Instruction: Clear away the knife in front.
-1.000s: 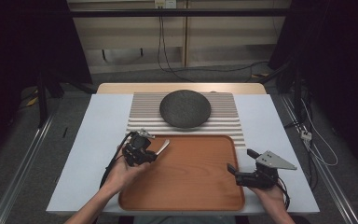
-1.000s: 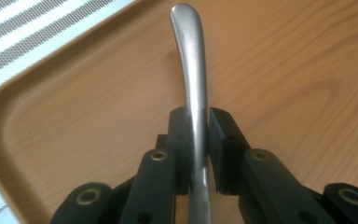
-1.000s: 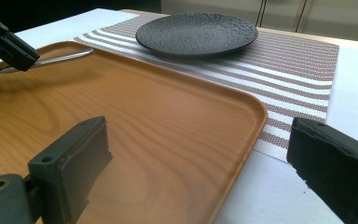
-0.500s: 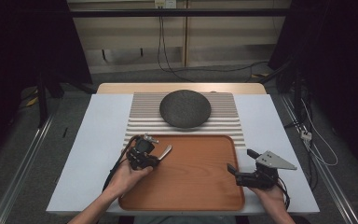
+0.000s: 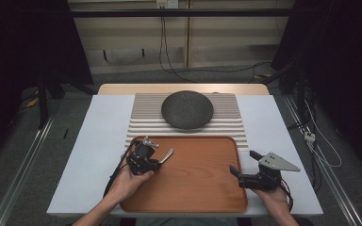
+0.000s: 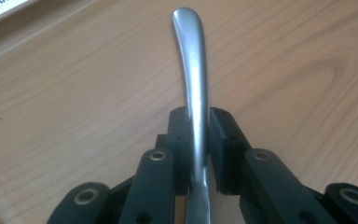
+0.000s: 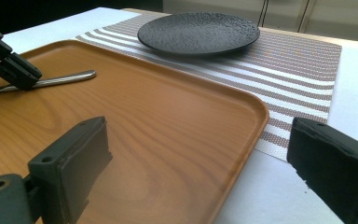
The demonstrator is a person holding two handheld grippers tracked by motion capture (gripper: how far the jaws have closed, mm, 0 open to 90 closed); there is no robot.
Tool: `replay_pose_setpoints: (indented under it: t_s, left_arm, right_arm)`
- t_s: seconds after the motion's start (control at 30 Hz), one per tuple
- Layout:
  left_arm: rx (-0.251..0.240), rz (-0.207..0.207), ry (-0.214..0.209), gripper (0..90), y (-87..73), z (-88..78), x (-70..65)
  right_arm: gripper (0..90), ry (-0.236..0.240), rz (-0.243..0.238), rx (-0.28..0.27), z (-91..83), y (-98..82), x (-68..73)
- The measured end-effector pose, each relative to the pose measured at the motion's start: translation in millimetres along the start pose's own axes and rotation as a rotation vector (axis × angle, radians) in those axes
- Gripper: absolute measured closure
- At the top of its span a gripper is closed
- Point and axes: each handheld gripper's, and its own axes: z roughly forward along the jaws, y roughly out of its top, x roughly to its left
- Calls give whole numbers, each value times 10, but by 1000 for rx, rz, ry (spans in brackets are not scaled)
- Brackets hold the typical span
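My left gripper (image 5: 156,161) is over the left part of the wooden tray (image 5: 198,193), shut on a silver utensil handle (image 5: 168,154). In the left gripper view the pads (image 6: 220,133) press both sides of the handle (image 6: 191,60), whose rounded end points away over the tray (image 6: 74,93). The utensil's other end is hidden. In the right gripper view the handle (image 7: 67,78) lies low over the tray (image 7: 168,116); whether it touches I cannot tell. My right gripper (image 5: 243,163) stands open at the tray's right rim, nothing between its jaws (image 7: 200,163).
A dark round plate (image 5: 187,109) sits on a striped placemat (image 5: 143,113) beyond the tray, also seen as the plate (image 7: 198,32) on the placemat (image 7: 298,70). The white table top (image 5: 99,141) lies around them.
My left gripper with the utensil has shifted slightly toward the near side, lower over the tray. The right gripper has stayed still.
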Motion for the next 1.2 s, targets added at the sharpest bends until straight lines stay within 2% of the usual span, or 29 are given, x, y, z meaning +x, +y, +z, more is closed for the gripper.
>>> replay_pose_setpoints:
  t_s: [0.07, 0.17, 0.23, 0.33, 0.37, 0.4, 0.47, 0.5, 0.57, 0.6, 0.63, 0.77, 0.8, 0.83, 0.9, 0.97, 1.0, 1.03, 1.07, 1.1, 1.13, 1.2]
  left_arm:
    - [3, 6, -10, 749, -2, -8, 20]
    - [-1, 2, -18, 636, 0, -10, 36]
    - [-5, 10, -14, 576, 1, -7, 54]
    - [-30, 15, -5, 421, 8, -12, 66]
    - [-46, 15, 14, 421, 14, -19, 65]
    - [-69, 6, 26, 321, 28, -29, 78]
    - [-73, 3, 22, 244, 36, -33, 88]
    - [-66, 5, 16, 244, 42, -35, 94]
    - [-62, 10, 15, 182, 52, -36, 87]
    - [-83, 19, -12, 180, 56, -44, 72]
    - [-83, 19, -12, 168, 56, -44, 72]
    - [-128, 68, -27, 144, 74, -70, -10]
    - [-141, 91, -29, 157, 75, -88, -44]
    - [-141, 91, -29, 190, 75, -88, -44]
    - [-178, 102, -47, 283, 54, -99, -66]
    - [-174, 120, -38, 386, 42, -97, -98]
    - [-183, 138, -67, 447, 35, -102, -104]
    - [-189, 149, -72, 447, 31, -114, -121]
    - [-198, 167, -84, 496, 28, -127, -134]
    - [-187, 192, -113, 641, 31, -144, -157]
    - [-187, 192, -113, 673, 31, -144, -157]
    - [-157, 226, -118, 779, 27, -112, -184]
  right_arm:
    - [57, -1, 2, 0, 1, 1, 2]
    - [57, 0, 3, 0, 3, -1, 0]
    - [57, 1, 4, -1, 3, -1, -1]
    - [57, 3, 8, -2, 4, -2, -1]
    - [57, 3, 8, -2, 4, -2, -1]
    - [57, 6, 11, -1, 7, -4, -5]
    - [57, 5, 12, -1, 9, -6, -11]
    - [57, 5, 12, -1, 9, -6, -11]
    - [57, 5, 15, -1, 10, -6, -14]
    - [57, 6, 13, -2, 12, -6, -14]
    - [57, 8, 13, -1, 13, -6, -15]
    - [57, 6, 13, -1, 17, -4, -15]
    - [57, 2, 13, 1, 22, -2, -17]
    - [57, 2, 13, 1, 22, -2, -17]
    - [57, 1, 10, 1, 28, 4, -8]
    - [57, 2, 5, 4, 29, 7, 3]
    - [57, 4, 4, 3, 26, 8, 9]
    - [57, 4, 4, 3, 26, 8, 9]
    - [57, 4, 1, 3, 24, 9, 11]
    - [57, 3, 3, 5, 22, 6, 9]
    - [57, 3, 3, 4, 21, 6, 5]
    - [57, 3, 4, 1, 20, 5, 1]
